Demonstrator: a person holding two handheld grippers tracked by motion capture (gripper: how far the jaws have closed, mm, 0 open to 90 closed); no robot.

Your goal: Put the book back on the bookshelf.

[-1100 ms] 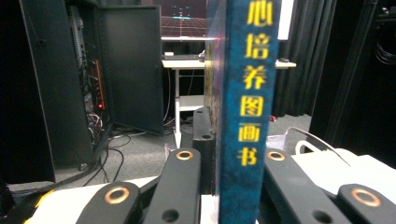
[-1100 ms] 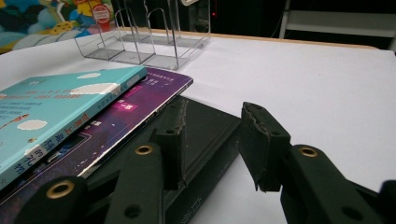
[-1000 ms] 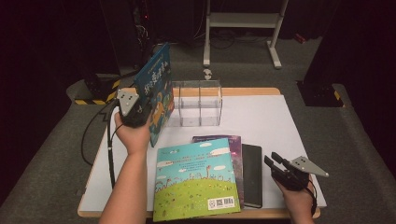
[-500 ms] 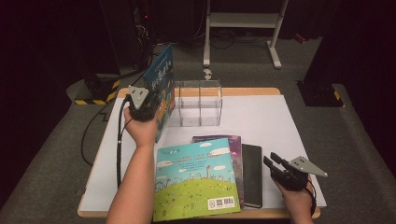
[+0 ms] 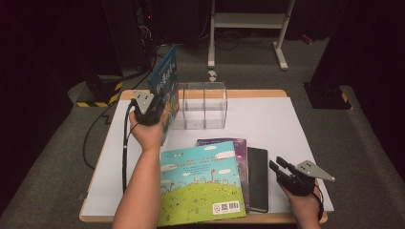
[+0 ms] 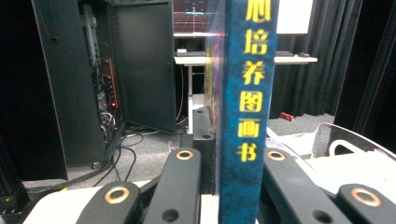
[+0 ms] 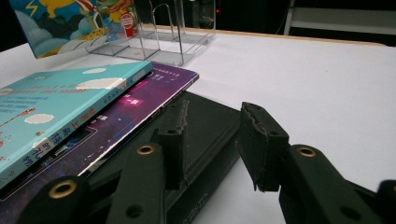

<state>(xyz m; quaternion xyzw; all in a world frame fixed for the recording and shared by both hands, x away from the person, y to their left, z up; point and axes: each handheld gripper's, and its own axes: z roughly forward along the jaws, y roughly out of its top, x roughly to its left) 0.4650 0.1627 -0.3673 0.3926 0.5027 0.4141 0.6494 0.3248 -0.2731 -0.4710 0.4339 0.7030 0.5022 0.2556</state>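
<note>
My left gripper (image 5: 155, 110) is shut on the spine of a blue picture book (image 5: 165, 83) and holds it upright at the left end of a clear plastic book rack (image 5: 200, 106). In the left gripper view the blue spine (image 6: 245, 107) with yellow characters stands between the jaws. A light-blue and green picture book (image 5: 200, 183) lies flat on top of a purple book (image 5: 239, 148), with a black book (image 5: 258, 179) beside them. My right gripper (image 5: 281, 167) hovers open at the right edge of the black book (image 7: 205, 135), with nothing between its fingers.
The white table (image 5: 305, 129) has bare room to the right of the rack and behind the right gripper. A black cabinet (image 6: 140, 65) and a white desk frame (image 5: 248, 24) stand beyond the far edge. A cable (image 5: 125, 152) trails off the left gripper.
My left hand has carried the upright blue book to the right and a little down, up to the rack's left end. The right gripper has stayed in place.
</note>
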